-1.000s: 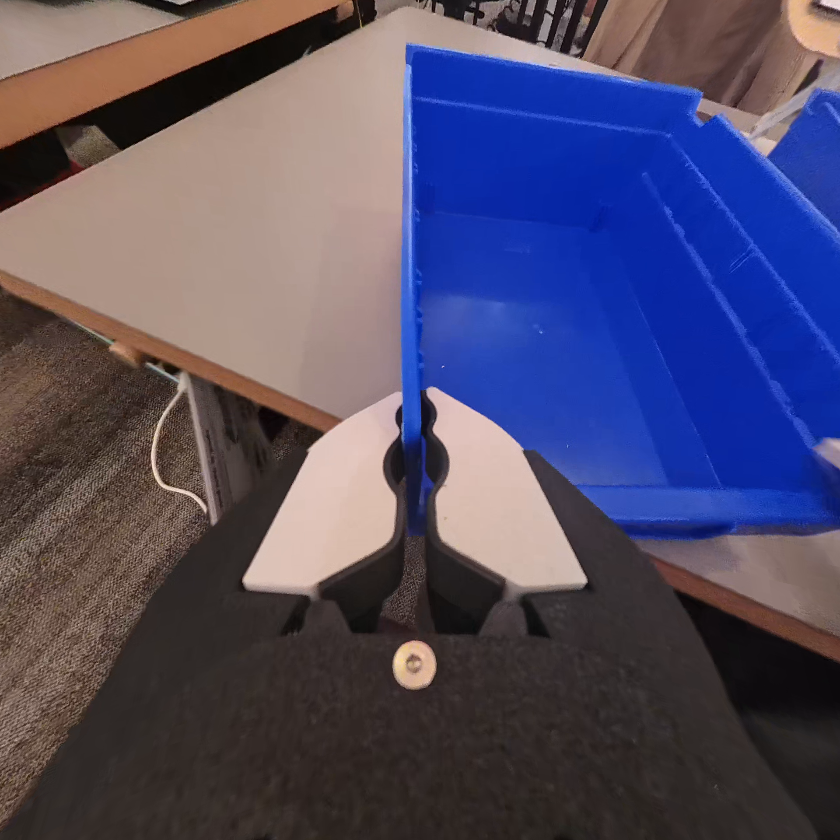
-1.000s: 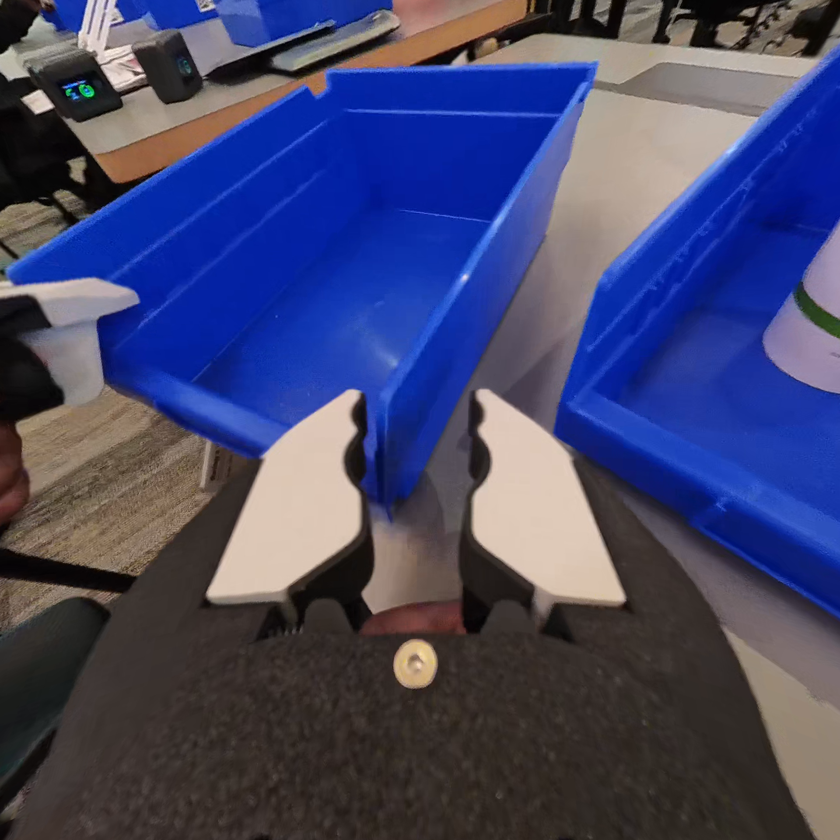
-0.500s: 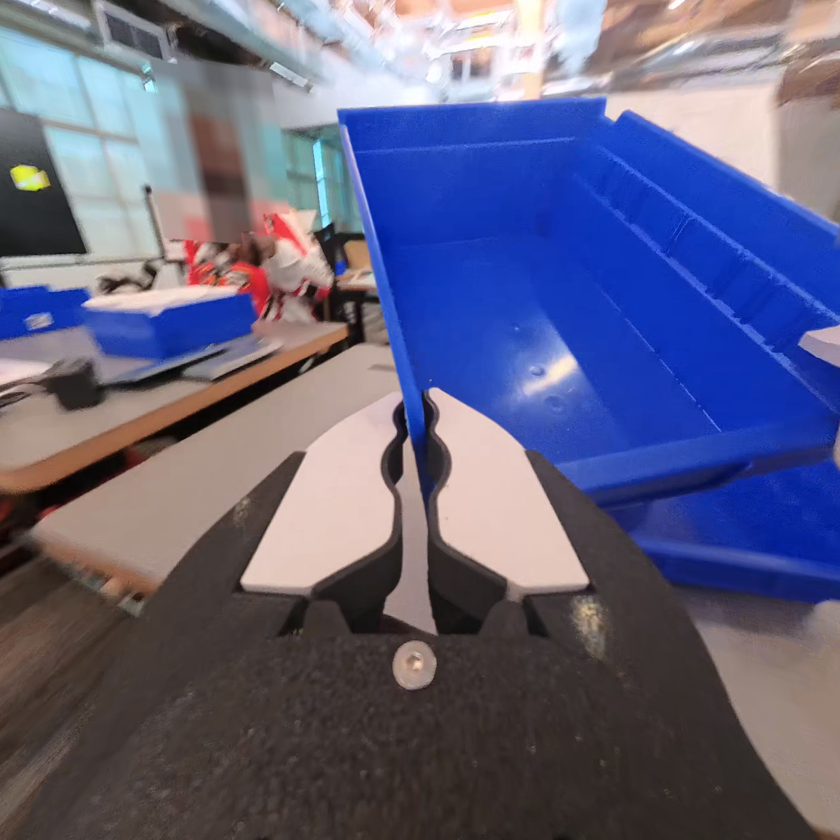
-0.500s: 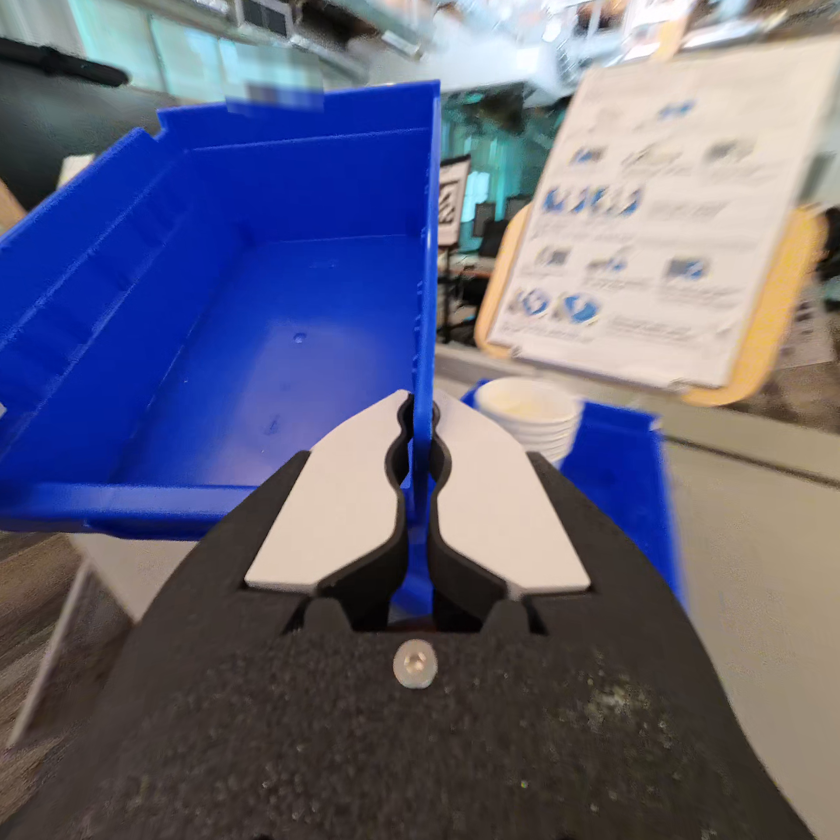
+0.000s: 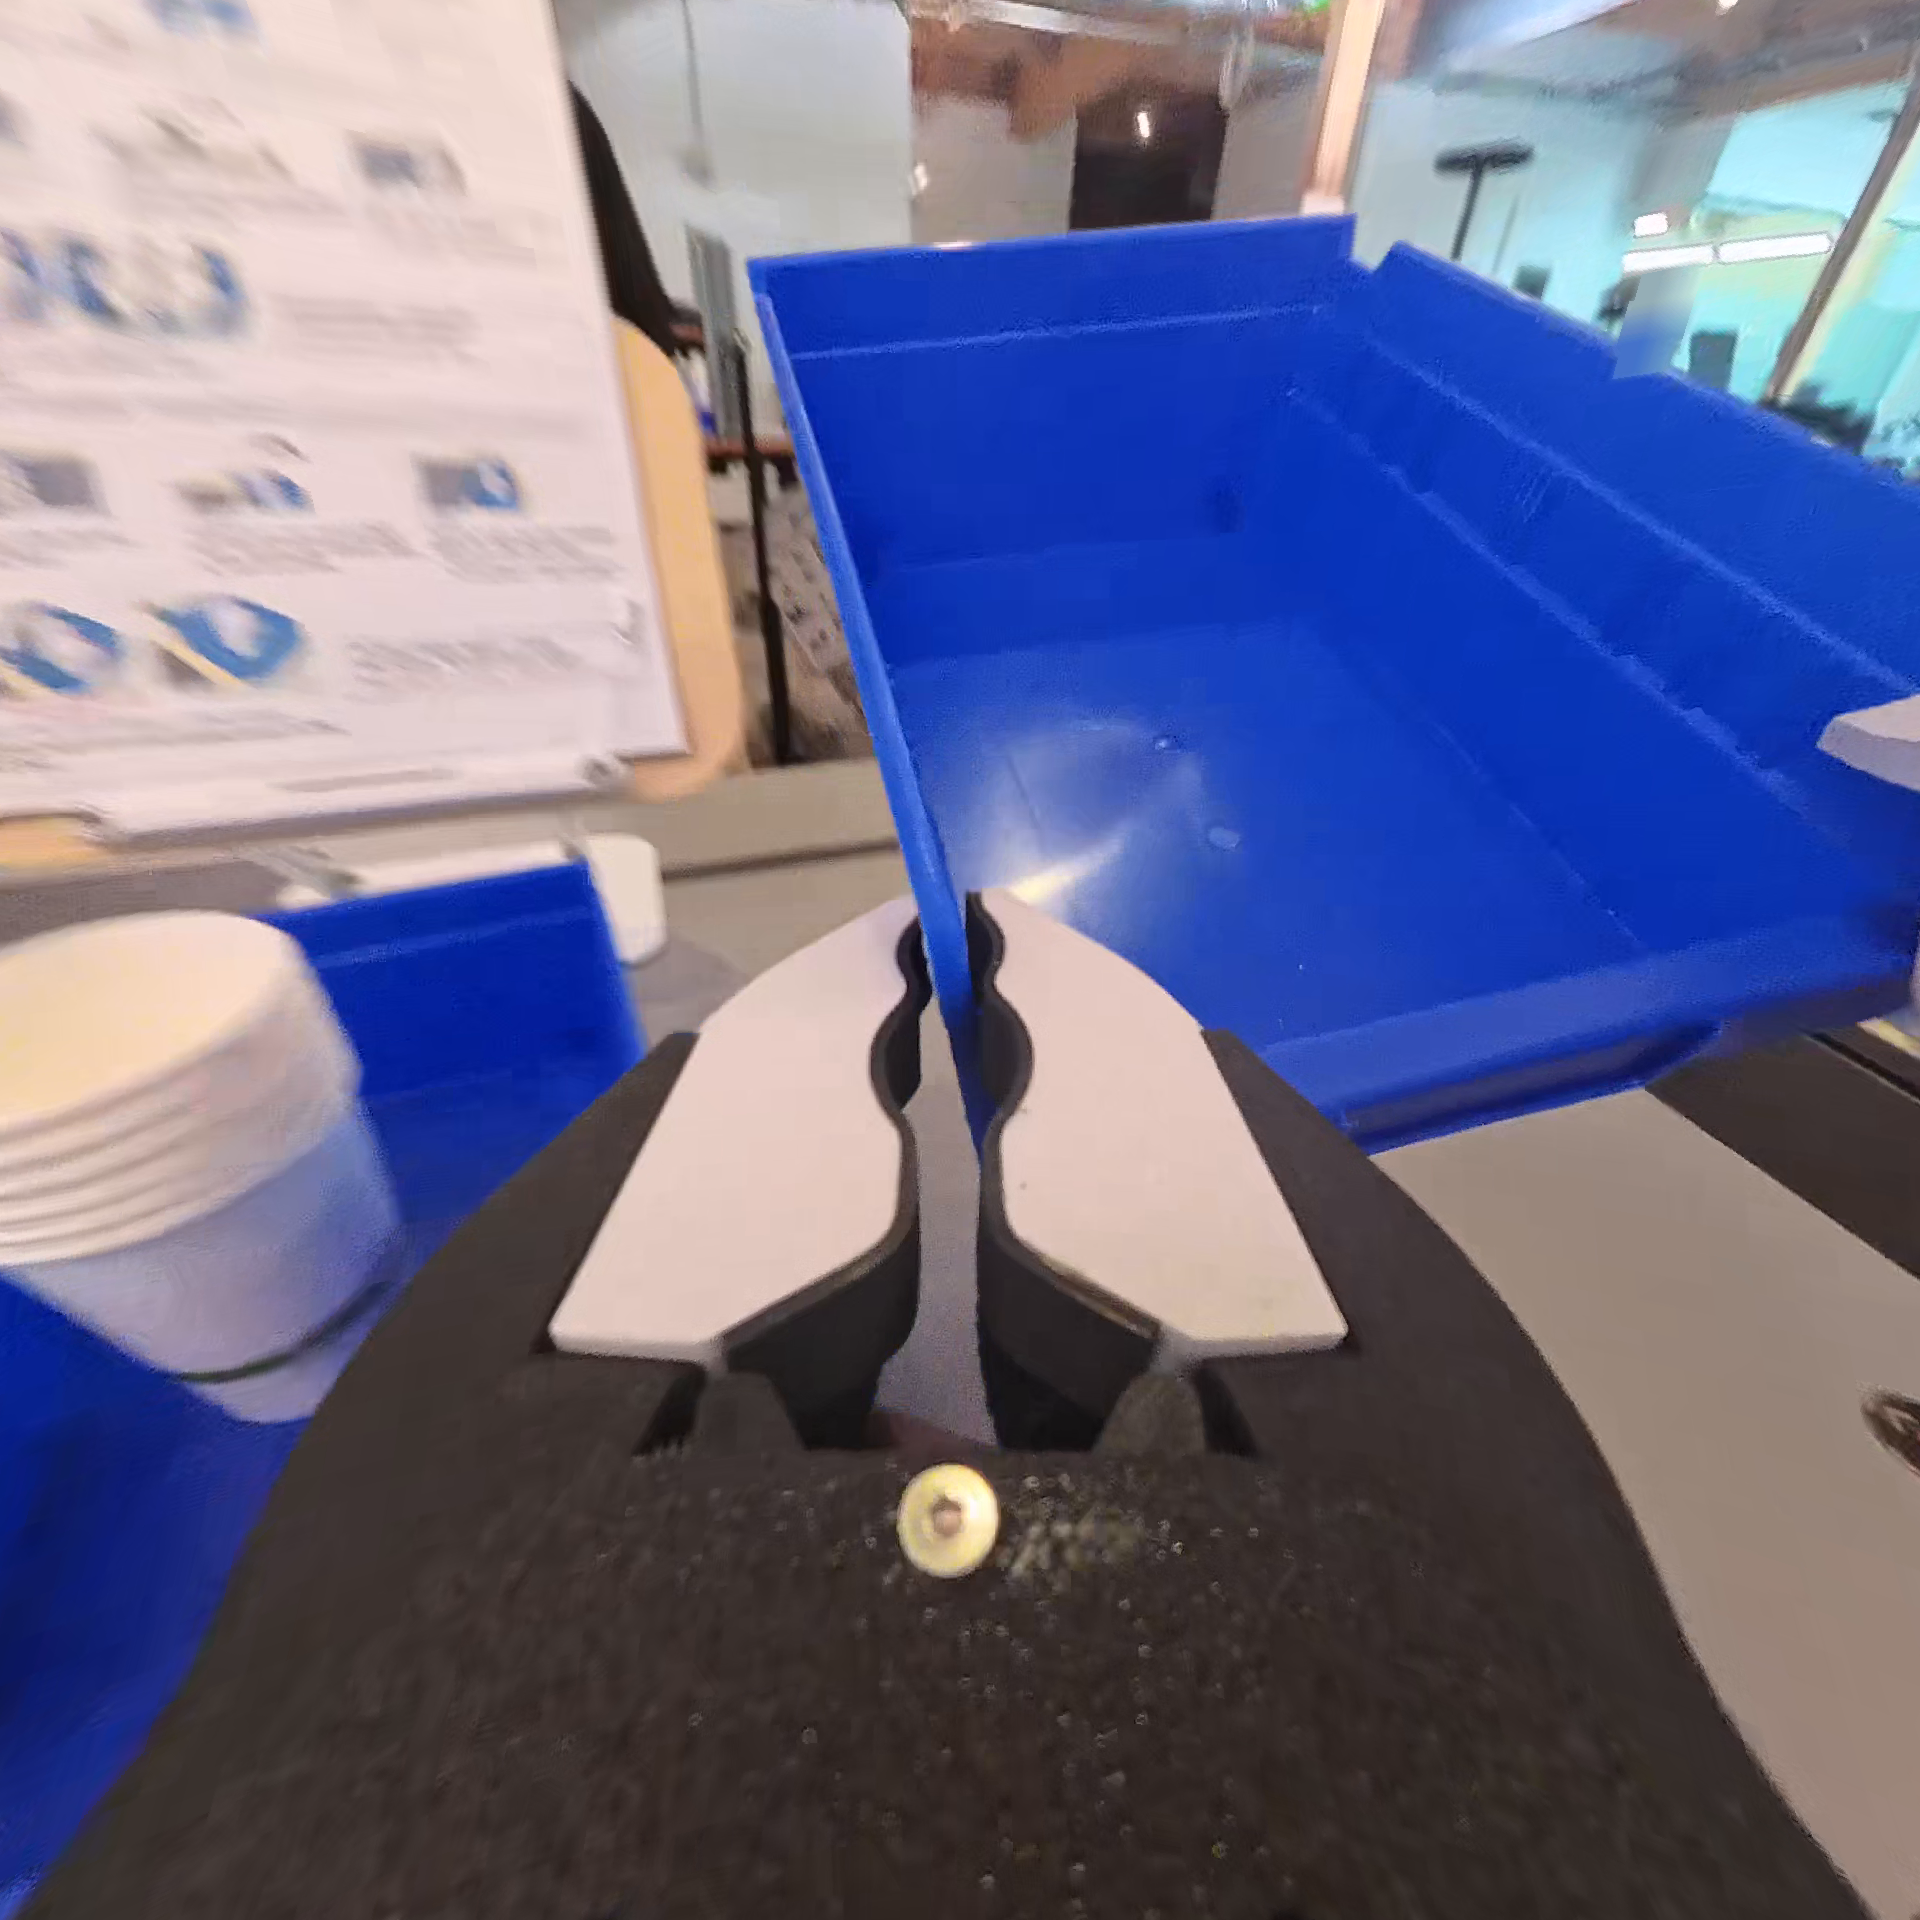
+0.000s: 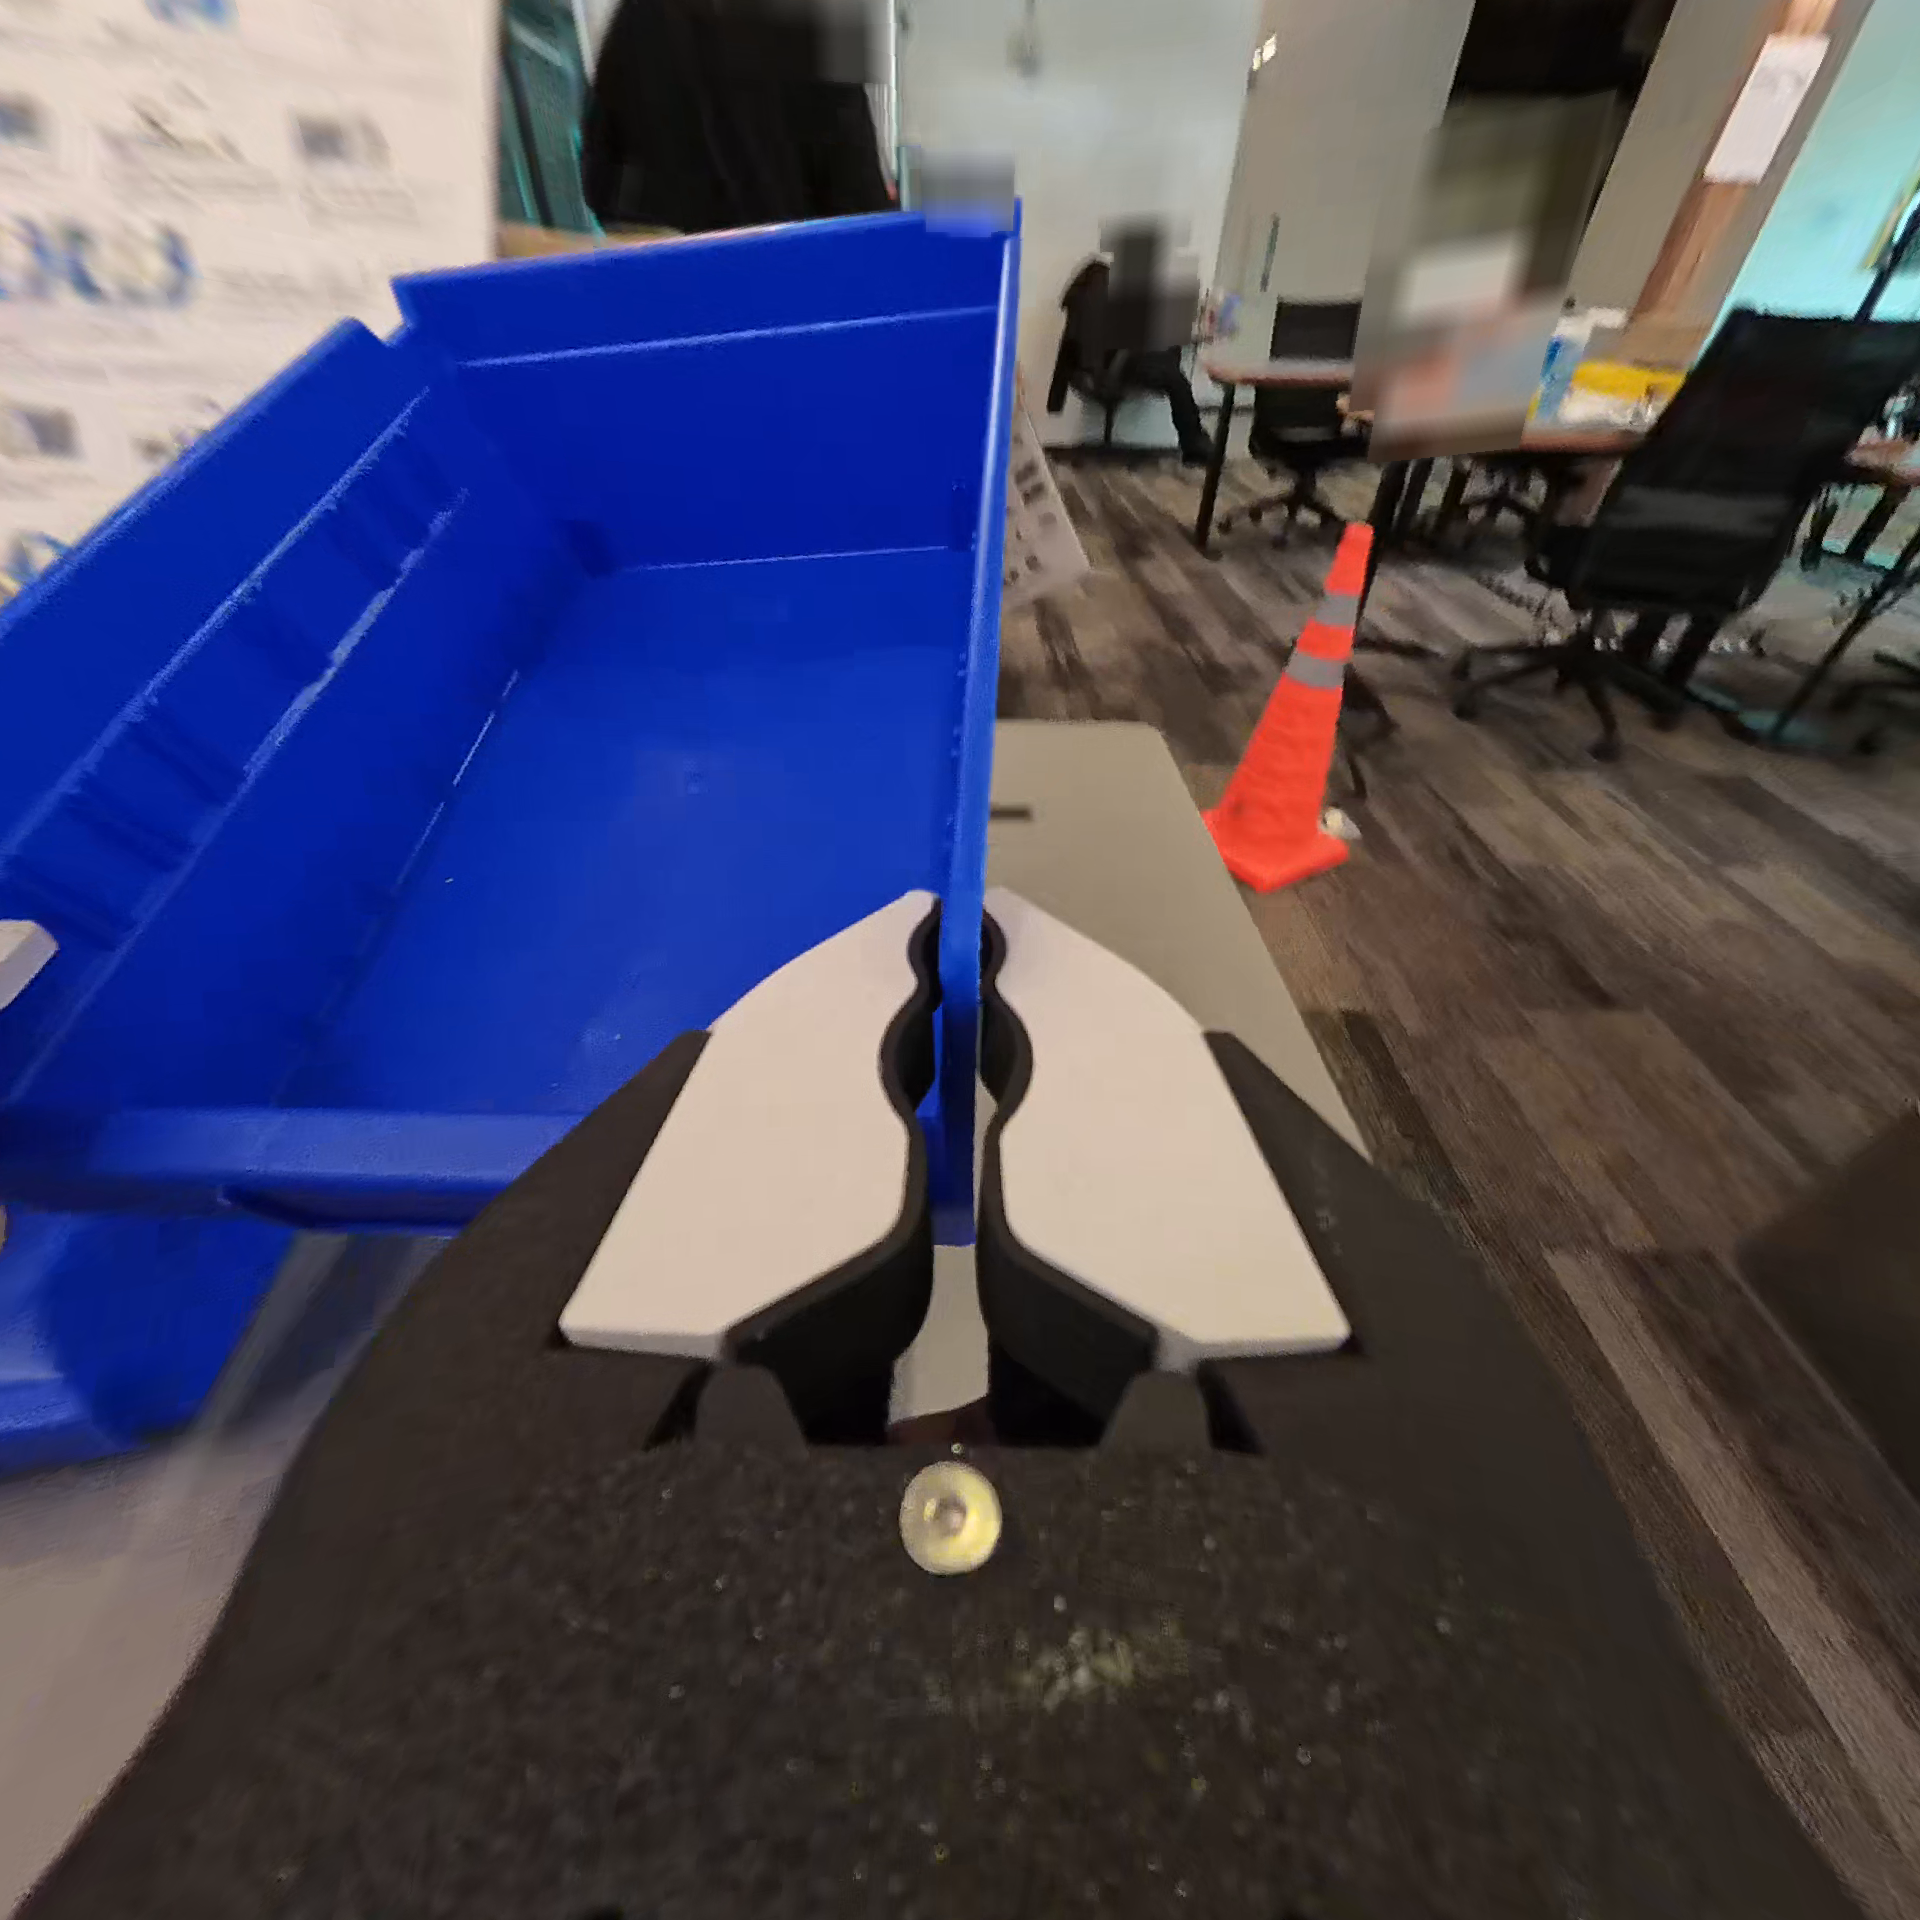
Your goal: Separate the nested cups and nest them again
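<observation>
Beside the left gripper (image 5: 951, 925), nested cups (image 5: 156, 1122) stand; both grippers' fingers clamp the blue bin (image 5: 1299, 727).

poster board (image 5: 291, 416) print too blurred to read

The open rectangular plastic bin (image 5: 1351, 665) is solid bright blue. Left of it, the stacked paper cups (image 5: 177, 1122) are white with a thin green band. Right of it, the floor cone (image 6: 1294, 727) is orange with grey stripes.

Poster board (image 5: 291, 416) blurred and cut by the left edge, stack of white cups (image 5: 177, 1122) motion-smeared and cropped at the left, second blue bin (image 5: 457, 997) mostly hidden behind it, right gripper (image 5: 1875, 743) only a fingertip sliver at the frame edge, office chairs (image 6: 1683, 520) too blurred for detail
</observation>
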`<state>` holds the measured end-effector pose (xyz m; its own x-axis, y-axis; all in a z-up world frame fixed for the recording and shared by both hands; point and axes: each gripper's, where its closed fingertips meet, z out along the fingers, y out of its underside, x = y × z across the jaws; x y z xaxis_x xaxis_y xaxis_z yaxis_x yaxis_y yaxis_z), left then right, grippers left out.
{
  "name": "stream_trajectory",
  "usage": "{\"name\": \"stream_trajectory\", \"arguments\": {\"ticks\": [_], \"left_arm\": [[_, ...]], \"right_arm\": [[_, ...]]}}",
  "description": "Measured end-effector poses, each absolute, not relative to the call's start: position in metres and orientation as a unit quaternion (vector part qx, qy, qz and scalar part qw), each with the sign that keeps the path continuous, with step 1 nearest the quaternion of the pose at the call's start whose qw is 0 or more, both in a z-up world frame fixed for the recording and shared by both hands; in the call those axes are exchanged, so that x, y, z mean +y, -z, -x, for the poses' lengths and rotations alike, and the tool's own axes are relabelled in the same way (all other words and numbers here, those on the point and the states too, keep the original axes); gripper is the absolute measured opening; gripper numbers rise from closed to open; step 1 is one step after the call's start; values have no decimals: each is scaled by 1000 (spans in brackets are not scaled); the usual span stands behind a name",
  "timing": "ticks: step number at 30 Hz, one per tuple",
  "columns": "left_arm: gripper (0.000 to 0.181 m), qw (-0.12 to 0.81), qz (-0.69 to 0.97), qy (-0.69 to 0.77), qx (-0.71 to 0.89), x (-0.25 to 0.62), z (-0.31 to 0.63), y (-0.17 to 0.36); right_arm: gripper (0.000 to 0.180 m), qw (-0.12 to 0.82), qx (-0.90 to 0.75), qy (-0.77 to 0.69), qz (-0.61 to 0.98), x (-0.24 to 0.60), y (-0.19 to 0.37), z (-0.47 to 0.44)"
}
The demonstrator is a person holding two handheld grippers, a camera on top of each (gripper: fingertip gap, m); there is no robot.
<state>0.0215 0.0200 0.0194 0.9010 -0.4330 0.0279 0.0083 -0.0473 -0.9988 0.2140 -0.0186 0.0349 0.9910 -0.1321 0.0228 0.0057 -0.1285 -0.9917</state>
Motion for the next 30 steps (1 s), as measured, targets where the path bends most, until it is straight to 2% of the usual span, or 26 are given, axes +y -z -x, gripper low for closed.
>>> {"name": "stream_trajectory", "arguments": {"ticks": [6,12,15,17,18,20,21,23,25,27,30], "left_arm": [[5,598,767,162,165,34,-87,64],[8,567,793,143,171,39,-104,109],[13,540,803,163,191,33,-116,131],[24,531,802,174,211,28,-119,134],[36,530,801,177,217,24,-117,134],[48,517,803,182,237,11,-102,138],[50,508,803,189,248,1,-91,139],[52,490,803,209,265,-25,-59,139],[51,496,799,215,264,-48,-13,130],[49,540,791,184,220,-50,50,111],[48,606,780,85,129,-32,158,86]], "right_arm": [[4,585,66,9,809,0,62,-275],[3,543,79,-35,835,13,122,-292],[3,539,90,-23,837,15,131,-304],[3,539,96,-35,836,14,132,-305],[4,541,98,-34,835,13,131,-305],[31,541,105,8,835,4,127,-312],[38,544,108,41,831,-5,119,-317],[41,578,110,105,802,-27,88,-314],[39,628,87,96,767,-41,56,-273],[36,655,34,12,754,-41,43,-196],[37,619,-49,-151,769,-32,64,-57]]}}
